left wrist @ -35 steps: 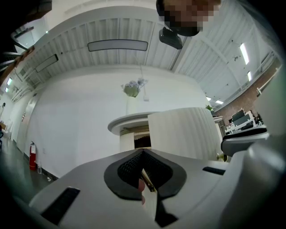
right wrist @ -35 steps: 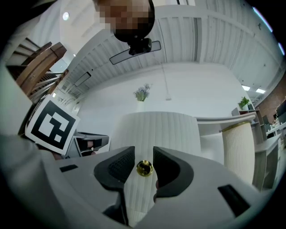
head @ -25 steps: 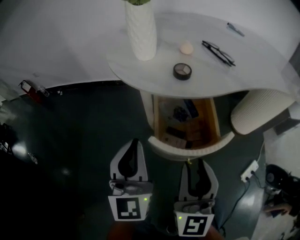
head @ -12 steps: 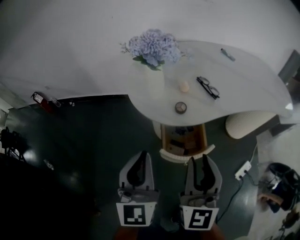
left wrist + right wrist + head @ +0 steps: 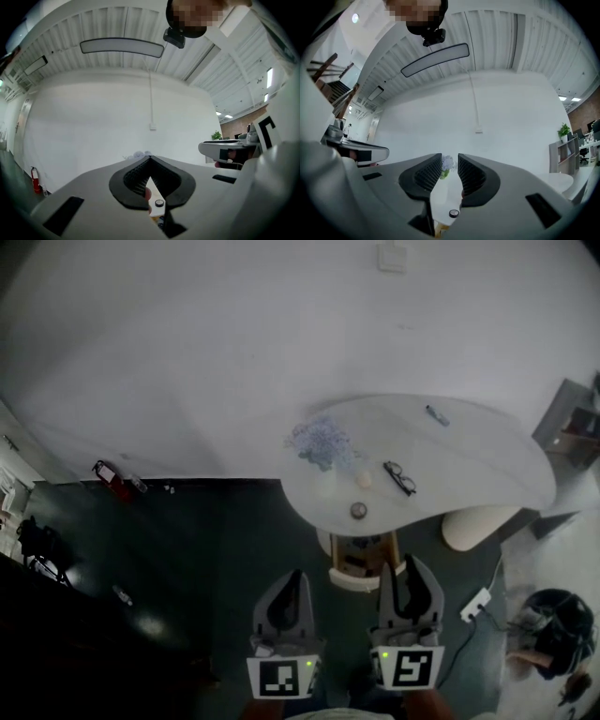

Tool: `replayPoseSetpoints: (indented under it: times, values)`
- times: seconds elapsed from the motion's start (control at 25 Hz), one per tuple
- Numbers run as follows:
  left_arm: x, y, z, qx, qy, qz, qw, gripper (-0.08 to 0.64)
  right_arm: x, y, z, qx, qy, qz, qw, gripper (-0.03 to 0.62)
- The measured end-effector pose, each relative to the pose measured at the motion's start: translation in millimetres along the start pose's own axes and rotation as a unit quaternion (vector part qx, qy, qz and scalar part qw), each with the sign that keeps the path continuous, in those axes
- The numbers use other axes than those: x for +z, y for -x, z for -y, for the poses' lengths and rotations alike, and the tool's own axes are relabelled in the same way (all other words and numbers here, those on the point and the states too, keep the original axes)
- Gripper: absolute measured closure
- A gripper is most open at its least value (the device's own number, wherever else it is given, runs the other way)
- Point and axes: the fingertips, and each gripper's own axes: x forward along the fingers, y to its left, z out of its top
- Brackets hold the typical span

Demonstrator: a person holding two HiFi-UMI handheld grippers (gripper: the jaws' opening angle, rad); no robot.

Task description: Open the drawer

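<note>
The left gripper (image 5: 292, 577) has its fingers closed tip to tip on nothing, over the dark floor (image 5: 187, 549). Just right of it, the drawer (image 5: 358, 583) stands pulled out from under the white worktop (image 5: 469, 460), with small things inside. The right gripper (image 5: 406, 570) is before the drawer's front, its fingers apart and empty.

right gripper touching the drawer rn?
Apart. The right gripper view shows the right gripper with its jaws open and nothing against the pads. The table and the open drawer lie well below and beyond the tips.
</note>
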Motion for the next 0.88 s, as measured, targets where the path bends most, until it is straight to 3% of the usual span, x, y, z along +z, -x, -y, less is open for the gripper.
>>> replayPoseSetpoints:
  times: [0.28, 0.36, 0.48, 0.88]
  values:
    - [49, 12, 8, -0.008, -0.012, 0.016, 0.9998, 0.558, 54, 10, -6, 0.018, 0.002, 0.018, 1.000, 0.480]
    - [49, 10, 11, -0.015, -0.022, 0.013, 0.9996, 0.558, 56, 14, -6, 0.025, 0.000, 0.018, 1.000, 0.498]
    - [48, 8, 17, -0.022, -0.028, 0.012, 0.9993, 0.558, 56, 17, -4, 0.029, -0.005, 0.015, 0.999, 0.583]
    - [51, 6, 29, -0.034, -0.030, 0.027, 0.9986, 0.558, 49, 22, 2, 0.022, 0.000, 0.006, 1.000, 0.589]
